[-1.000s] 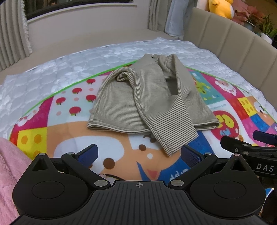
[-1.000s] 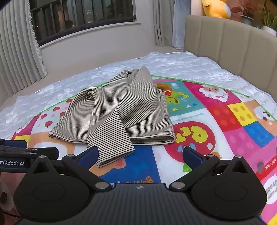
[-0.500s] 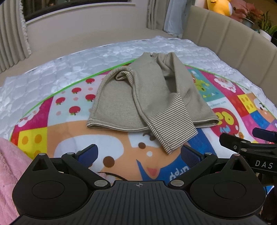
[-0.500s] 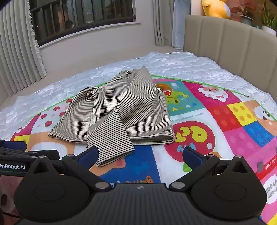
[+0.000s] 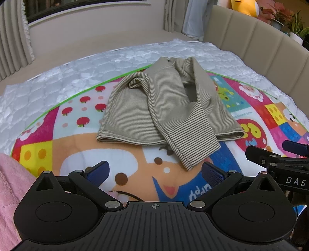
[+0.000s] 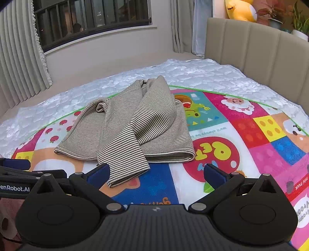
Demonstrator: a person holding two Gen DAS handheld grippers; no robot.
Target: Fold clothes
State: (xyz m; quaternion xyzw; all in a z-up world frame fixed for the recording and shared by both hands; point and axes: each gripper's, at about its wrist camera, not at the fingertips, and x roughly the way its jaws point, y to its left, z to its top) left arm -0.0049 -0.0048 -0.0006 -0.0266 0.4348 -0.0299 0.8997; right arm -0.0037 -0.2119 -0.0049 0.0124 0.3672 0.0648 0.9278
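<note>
A beige striped long-sleeved top (image 5: pixel 154 114) (image 6: pixel 135 127) lies partly folded on a colourful play mat (image 5: pixel 58 146) (image 6: pixel 251 125), both sleeves crossed over its body. One sleeve cuff (image 5: pixel 195 152) (image 6: pixel 125 170) hangs past the hem toward me. My left gripper (image 5: pixel 155 172) is open and empty, just short of that cuff. My right gripper (image 6: pixel 156 174) is open too, its left finger (image 6: pixel 98 172) close beside the cuff, whether touching I cannot tell. Each gripper shows at the edge of the other's view (image 5: pixel 278 160) (image 6: pixel 23 173).
The mat lies on a white quilted mattress (image 5: pixel 48 81) (image 6: pixel 202 73). A beige padded headboard (image 5: pixel 260 48) (image 6: pixel 260 52) runs along the right, with a yellow plush toy (image 6: pixel 241 9) and potted plants on it. Pink fabric (image 5: pixel 9 183) lies at the near left. Curtains and a window stand behind.
Both grippers have drawn back and dropped slightly; the top looks a little farther off in the left wrist view. The garment has not moved, and both grippers stay open.
</note>
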